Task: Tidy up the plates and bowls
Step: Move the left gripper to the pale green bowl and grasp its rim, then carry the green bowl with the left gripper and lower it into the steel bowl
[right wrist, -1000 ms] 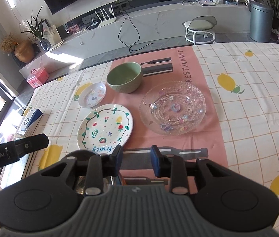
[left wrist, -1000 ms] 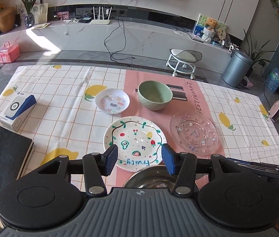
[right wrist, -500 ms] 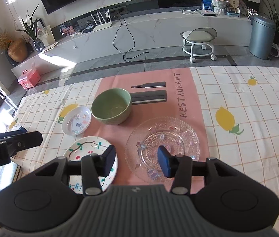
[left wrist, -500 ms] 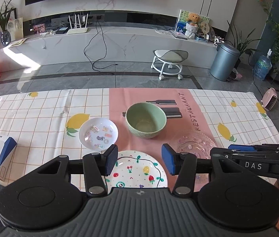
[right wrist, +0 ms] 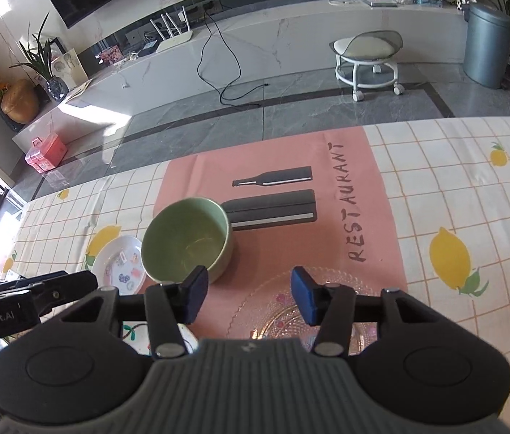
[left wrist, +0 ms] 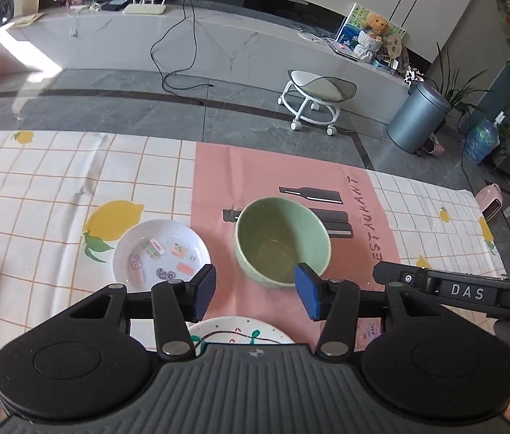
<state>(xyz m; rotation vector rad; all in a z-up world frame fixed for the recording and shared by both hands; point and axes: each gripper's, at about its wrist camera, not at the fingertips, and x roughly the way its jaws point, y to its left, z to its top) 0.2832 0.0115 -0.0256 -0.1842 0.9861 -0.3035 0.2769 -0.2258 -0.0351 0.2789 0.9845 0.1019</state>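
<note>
A green bowl (left wrist: pixel 282 242) stands upright on the pink runner, with a small white dish (left wrist: pixel 160 253) printed with stickers to its left. My left gripper (left wrist: pixel 255 296) hangs open just short of the bowl's near rim, nothing between its blue pads. Below it shows the rim of a white painted plate (left wrist: pixel 240 336). In the right wrist view the green bowl (right wrist: pixel 187 240) sits left of centre and a clear glass plate (right wrist: pixel 276 311) lies under my right gripper (right wrist: pixel 247 296), whose jaws are opening with nothing between them. The white dish (right wrist: pixel 119 266) lies further left.
The table wears a checked lemon-print cloth (right wrist: pixel 464 217) with a pink runner (right wrist: pixel 327 224) marked RESTAURANT. The right tool's body (left wrist: pixel 471 291) reaches in at the left view's right edge. Beyond the far table edge are a rolling stool (right wrist: pixel 367 58) and a grey bin (right wrist: pixel 488 43).
Both grippers have moved forward across the table toward the green bowl. The painted plate and glass plate have slid under them. The right gripper's jaws have spread wider.
</note>
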